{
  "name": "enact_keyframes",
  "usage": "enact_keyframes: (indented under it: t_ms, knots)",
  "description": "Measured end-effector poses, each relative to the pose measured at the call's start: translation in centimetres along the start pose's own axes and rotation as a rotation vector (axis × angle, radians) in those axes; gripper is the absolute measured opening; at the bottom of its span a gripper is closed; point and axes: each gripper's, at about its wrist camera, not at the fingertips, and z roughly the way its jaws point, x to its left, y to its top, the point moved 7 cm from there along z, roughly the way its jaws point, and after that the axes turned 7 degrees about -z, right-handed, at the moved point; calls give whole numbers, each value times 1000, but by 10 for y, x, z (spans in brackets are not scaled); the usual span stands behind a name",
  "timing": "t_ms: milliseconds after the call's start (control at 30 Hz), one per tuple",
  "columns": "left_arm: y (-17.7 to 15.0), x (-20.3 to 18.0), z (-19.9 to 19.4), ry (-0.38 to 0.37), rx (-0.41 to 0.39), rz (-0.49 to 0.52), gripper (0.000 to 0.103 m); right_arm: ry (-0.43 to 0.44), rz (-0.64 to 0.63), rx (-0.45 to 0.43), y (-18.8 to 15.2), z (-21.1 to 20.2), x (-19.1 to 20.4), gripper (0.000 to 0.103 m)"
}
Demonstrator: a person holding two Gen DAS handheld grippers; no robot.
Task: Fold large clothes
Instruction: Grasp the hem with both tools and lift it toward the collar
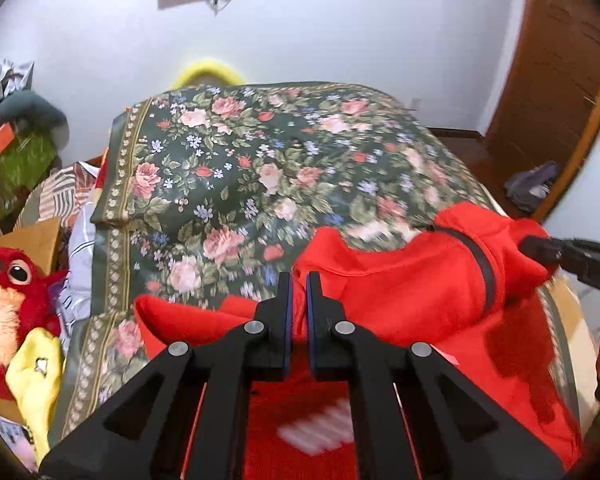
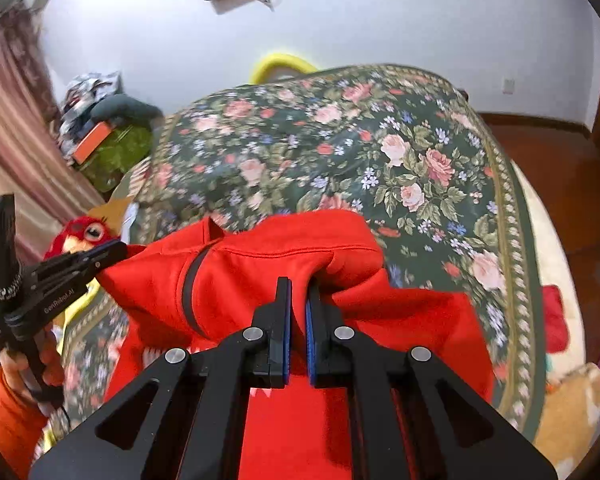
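A large red garment (image 1: 400, 280) with a black zip hangs lifted over the floral bedspread (image 1: 236, 168). My left gripper (image 1: 299, 280) is shut on a fold of its edge. My right gripper (image 2: 299, 286) is shut on another fold of the red garment (image 2: 260, 280), and it also shows in the left wrist view (image 1: 540, 250) pinching the cloth's far right end. The left gripper shows in the right wrist view (image 2: 112, 254) holding the garment's left end. The cloth is stretched between both grippers; its lower part hangs under them, with a white print partly hidden.
A red stuffed bird (image 1: 8, 300) and a yellow toy (image 1: 36, 376) lie left of the bed. Boxes and clutter (image 1: 16, 152) stand at the far left. A wooden door (image 1: 556, 92) is at the right. A small red item (image 2: 554, 320) lies at the bed's right edge.
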Motion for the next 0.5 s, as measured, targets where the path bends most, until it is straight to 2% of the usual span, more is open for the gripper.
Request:
enact_keyframes:
  t_ms: [167,367,500]
  knots:
    - [-48,-15,-43,-30,2,45,5,17,-18,21,-38,-32,17,5]
    - [-130,-23,-55,-13,94,107,5,-7,-23,108,-103,-36,26,5]
    - [-172,-15,-55,-23,180,78,5,-2,-11,189,-144,-28,26,5]
